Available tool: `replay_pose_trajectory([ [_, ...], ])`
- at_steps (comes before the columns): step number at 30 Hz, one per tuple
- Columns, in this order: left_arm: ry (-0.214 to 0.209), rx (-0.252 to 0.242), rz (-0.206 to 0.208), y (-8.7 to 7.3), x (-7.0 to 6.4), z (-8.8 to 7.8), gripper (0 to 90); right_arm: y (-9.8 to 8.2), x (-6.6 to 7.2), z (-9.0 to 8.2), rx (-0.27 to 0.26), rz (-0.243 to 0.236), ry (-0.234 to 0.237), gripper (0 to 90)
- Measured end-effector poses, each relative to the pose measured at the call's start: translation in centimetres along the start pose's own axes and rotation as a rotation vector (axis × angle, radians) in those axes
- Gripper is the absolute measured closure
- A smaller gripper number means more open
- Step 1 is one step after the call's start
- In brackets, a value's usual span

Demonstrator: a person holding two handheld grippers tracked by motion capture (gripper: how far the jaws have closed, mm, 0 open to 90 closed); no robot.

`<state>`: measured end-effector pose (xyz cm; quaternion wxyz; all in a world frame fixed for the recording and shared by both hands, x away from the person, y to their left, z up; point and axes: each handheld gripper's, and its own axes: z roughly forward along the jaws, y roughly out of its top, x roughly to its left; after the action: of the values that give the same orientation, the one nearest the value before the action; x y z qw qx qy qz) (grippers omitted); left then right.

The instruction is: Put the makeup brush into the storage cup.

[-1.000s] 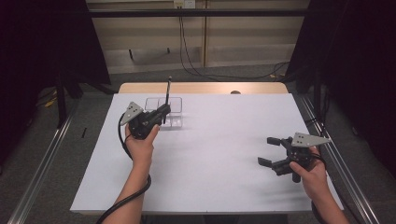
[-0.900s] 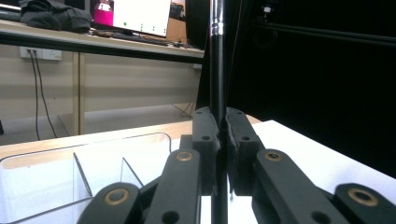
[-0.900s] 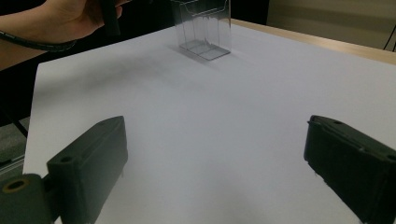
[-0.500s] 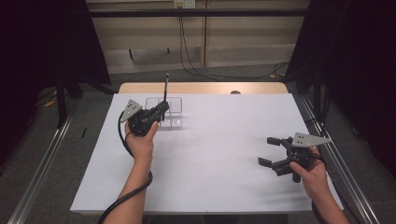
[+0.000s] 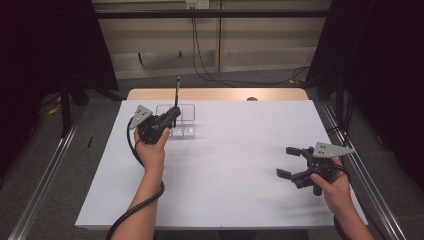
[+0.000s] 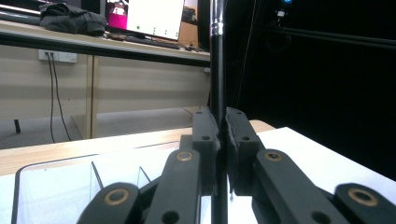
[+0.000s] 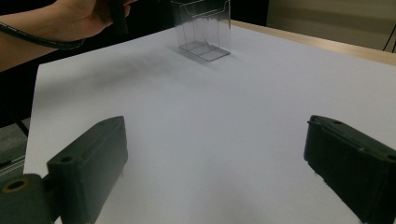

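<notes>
Left gripper (image 5: 172,114) at 10 o'clock, jaws clenched on upright black rod (image 6: 217,65) above clear box (image 5: 186,120) (divided). Right gripper (image 5: 290,162) at 4 o'clock, jaws released, over white sheet (image 5: 235,165).

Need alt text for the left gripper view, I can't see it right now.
The left tongs are shut on a thin black rod that stands upright between them. Below sits a clear divided box on the white table cover.

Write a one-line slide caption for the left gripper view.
Left gripper clamps an upright black rod above a clear divided box on the white tabletop.
</notes>
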<state>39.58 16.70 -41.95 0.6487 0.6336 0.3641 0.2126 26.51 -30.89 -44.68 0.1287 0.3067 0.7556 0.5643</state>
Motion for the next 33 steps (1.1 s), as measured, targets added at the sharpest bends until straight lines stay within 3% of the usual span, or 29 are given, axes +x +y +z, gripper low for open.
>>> replay_pose_trajectory([
  [33,0.040,0.005,-0.004,0.0,0.7,1.1,83.7,-0.1,-0.2,-0.4,-0.007,0.008,-0.013,6.0],
])
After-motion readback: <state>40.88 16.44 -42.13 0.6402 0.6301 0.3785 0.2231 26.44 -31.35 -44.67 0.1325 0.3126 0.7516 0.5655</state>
